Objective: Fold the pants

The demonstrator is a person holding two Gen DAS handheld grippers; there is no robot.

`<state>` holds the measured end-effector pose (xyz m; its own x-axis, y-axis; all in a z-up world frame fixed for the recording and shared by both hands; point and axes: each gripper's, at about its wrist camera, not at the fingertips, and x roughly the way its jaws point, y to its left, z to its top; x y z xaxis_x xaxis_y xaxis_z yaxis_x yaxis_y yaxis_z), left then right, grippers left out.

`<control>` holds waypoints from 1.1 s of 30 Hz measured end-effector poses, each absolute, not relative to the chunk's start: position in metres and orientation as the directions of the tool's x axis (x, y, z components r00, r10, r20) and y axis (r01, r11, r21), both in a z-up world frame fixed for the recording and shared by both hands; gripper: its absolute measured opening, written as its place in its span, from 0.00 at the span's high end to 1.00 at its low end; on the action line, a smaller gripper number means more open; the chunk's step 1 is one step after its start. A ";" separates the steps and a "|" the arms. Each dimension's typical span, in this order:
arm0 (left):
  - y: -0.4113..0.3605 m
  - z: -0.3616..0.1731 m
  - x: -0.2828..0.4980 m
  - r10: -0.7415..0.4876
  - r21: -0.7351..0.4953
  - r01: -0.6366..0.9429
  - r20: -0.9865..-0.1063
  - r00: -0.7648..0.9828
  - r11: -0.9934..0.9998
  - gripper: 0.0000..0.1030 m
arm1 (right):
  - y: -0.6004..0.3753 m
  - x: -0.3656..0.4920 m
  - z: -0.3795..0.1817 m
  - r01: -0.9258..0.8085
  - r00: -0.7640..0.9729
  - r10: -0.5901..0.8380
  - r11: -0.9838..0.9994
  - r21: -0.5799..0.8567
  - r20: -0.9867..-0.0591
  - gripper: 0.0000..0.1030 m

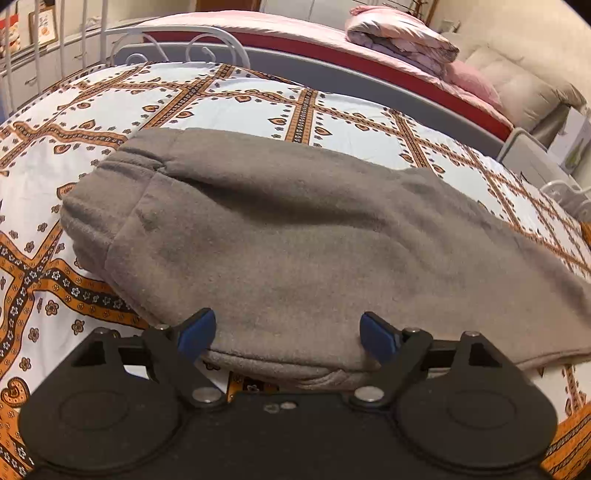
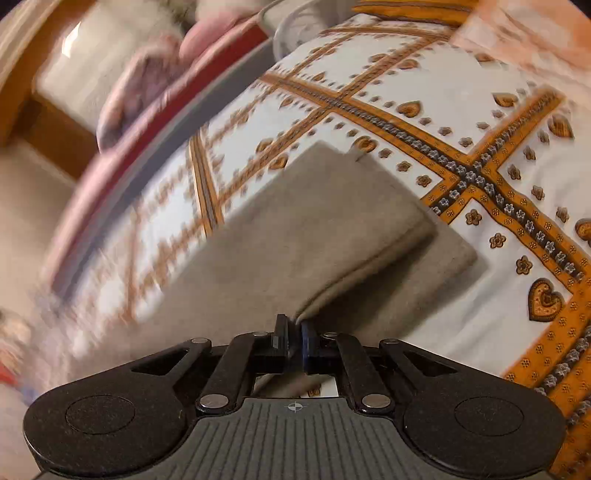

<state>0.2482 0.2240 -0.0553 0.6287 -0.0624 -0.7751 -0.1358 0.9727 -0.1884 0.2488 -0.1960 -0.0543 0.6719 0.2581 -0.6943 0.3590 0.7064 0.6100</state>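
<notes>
grey pants [image 2: 332,236] edge in pinched right gripper [image 2: 295,328]; left gripper [image 1: 286,334] wide

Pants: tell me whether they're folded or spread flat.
Folded. The gray pants lie doubled lengthwise on the bedsheet, one leg end stacked over the other in the right wrist view.

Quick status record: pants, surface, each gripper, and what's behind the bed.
garment: grey pants, laid flat, legs stacked, waistband end at the left in the left wrist view
surface: patterned bedspread, white with orange bands
left gripper: open, jaws either side of the near edge of the pants, not pressing
right gripper: shut on the edge of the upper leg layer
background: folded quilt on a pink bed
image quality: right wrist view blurred
</notes>
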 end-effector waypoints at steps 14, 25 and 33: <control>0.225 -0.055 0.247 -0.068 -0.191 -0.129 -0.772 0.631 0.973 0.24 | -0.219 0.248 -0.048 0.391 0.734 0.146 0.708 0.588 -0.664 0.95; 0.225 -0.055 0.245 -0.075 -0.192 -0.119 -0.772 0.631 0.974 0.24 | -0.229 0.231 -0.051 0.405 0.700 0.119 0.746 0.528 -0.704 0.95; 0.227 -0.055 0.244 -0.085 -0.197 -0.108 -0.770 0.633 0.975 0.24 | -0.235 0.227 -0.063 0.471 0.642 0.098 0.733 0.491 -0.761 0.95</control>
